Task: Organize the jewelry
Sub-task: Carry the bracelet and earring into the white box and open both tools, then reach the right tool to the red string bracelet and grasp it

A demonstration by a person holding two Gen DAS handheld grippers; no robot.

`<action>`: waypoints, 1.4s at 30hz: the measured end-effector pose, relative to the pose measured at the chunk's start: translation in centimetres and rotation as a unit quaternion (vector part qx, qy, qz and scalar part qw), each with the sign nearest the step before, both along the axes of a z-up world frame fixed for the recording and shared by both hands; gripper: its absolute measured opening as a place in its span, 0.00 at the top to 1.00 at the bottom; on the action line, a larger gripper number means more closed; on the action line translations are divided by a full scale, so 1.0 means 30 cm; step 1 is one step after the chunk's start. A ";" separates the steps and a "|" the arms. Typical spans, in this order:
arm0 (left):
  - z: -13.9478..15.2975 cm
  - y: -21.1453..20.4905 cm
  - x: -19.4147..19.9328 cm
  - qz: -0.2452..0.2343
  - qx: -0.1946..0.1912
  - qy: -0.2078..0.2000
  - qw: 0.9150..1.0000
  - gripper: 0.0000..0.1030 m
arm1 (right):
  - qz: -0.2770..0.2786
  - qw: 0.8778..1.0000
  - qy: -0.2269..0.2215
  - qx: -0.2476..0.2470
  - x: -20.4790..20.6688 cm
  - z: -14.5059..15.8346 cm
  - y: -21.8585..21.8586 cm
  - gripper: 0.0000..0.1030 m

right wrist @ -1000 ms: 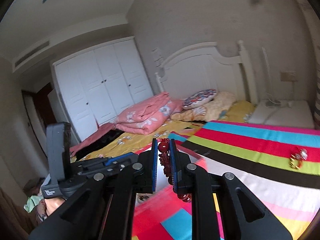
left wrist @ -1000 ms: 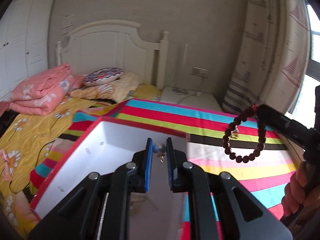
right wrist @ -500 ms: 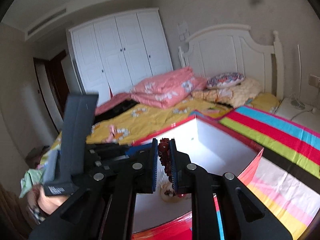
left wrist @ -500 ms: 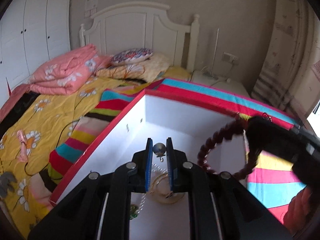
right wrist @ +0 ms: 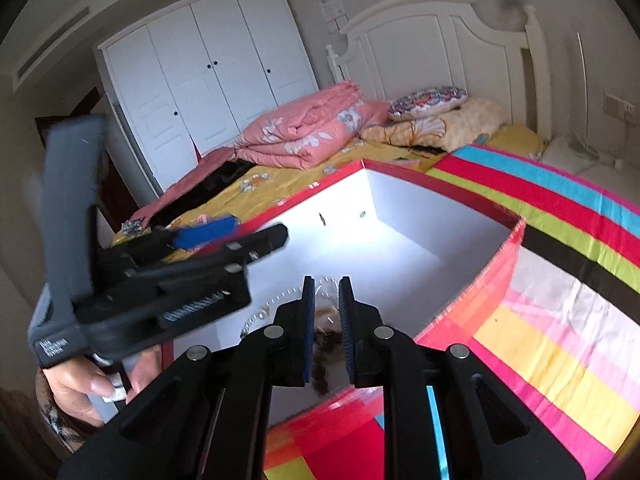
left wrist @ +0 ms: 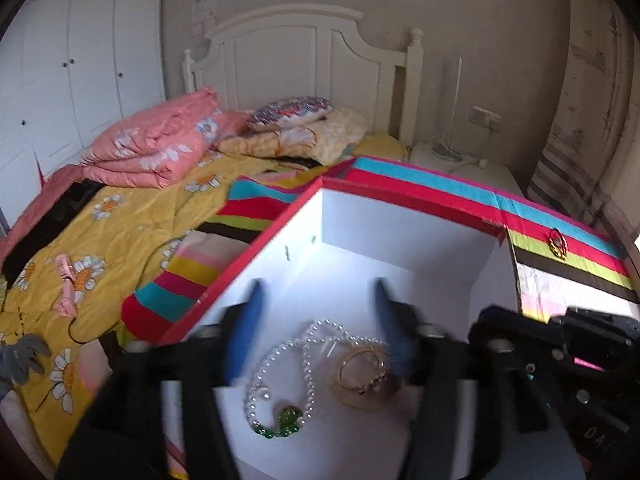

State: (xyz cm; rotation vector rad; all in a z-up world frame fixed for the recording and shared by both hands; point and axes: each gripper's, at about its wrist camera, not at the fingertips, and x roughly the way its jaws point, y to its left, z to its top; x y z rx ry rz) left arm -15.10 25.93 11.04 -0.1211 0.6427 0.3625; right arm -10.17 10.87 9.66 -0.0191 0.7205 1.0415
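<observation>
While tongs (left wrist: 318, 328) gape, necklace (left wrist: 280, 372) lies boxed (left wrist: 400, 208).

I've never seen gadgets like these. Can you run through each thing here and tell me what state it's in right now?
Left gripper: open, blurred, nothing between its fingers.
Right gripper: narrow gap; whether it grips anything, cannot tell.
Red box: open, no lid on.
Pearl necklace: loose on the box floor.
Gold bangle: flat in the box, beside the necklace.
Small gold ornament: out on the striped blanket.

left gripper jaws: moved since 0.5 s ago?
Yes. The left gripper has opened: its fingers, then pinched on a small pendant, now stand wide apart and blurred over the red box, framing the pearl necklace on its floor.
</observation>
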 end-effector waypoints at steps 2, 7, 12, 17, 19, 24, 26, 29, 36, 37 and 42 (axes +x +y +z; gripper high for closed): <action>0.014 -0.003 -0.003 0.010 0.009 -0.005 1.000 0.28 | -0.004 1.000 0.011 0.005 0.003 -0.008 -0.020 0.84; 0.021 -0.031 0.006 0.012 0.014 0.001 1.000 0.25 | -0.007 0.998 0.044 0.040 0.023 -0.025 -0.117 0.84; 0.067 -0.109 0.000 0.000 0.022 -0.022 1.000 0.18 | -0.025 0.991 0.074 0.109 0.058 -0.015 -0.297 0.83; 0.153 -0.288 -0.032 -0.053 0.032 -0.100 0.993 0.02 | -0.122 0.971 0.121 0.168 0.130 -0.083 -0.546 0.04; 0.159 -0.372 -0.020 -0.089 0.035 -0.108 0.990 0.02 | -0.170 0.966 0.117 0.157 0.151 -0.114 -0.640 0.04; 0.070 -0.608 0.080 -0.194 0.025 -0.046 0.980 0.02 | -0.289 0.943 0.102 0.130 0.166 -0.181 -0.901 0.04; 0.014 -0.686 0.118 -0.224 0.013 -0.017 0.974 0.02 | -0.322 0.932 0.101 0.132 0.166 -0.200 -0.997 0.04; -0.069 -0.772 0.162 -0.253 0.005 0.021 0.967 0.02 | -0.366 0.916 0.105 0.126 0.163 -0.232 -1.098 0.04; -0.195 -0.811 0.377 -0.232 -0.036 0.083 0.968 0.02 | -0.391 0.913 0.082 0.084 0.164 -0.240 -1.132 0.04; -0.212 -0.798 0.421 -0.219 -0.045 0.089 0.971 0.02 | -0.391 0.914 0.079 0.078 0.173 -0.236 -1.125 0.04; -0.293 -0.758 0.584 -0.165 -0.034 0.115 0.979 0.02 | -0.389 0.918 0.059 0.043 0.162 -0.209 -1.135 0.04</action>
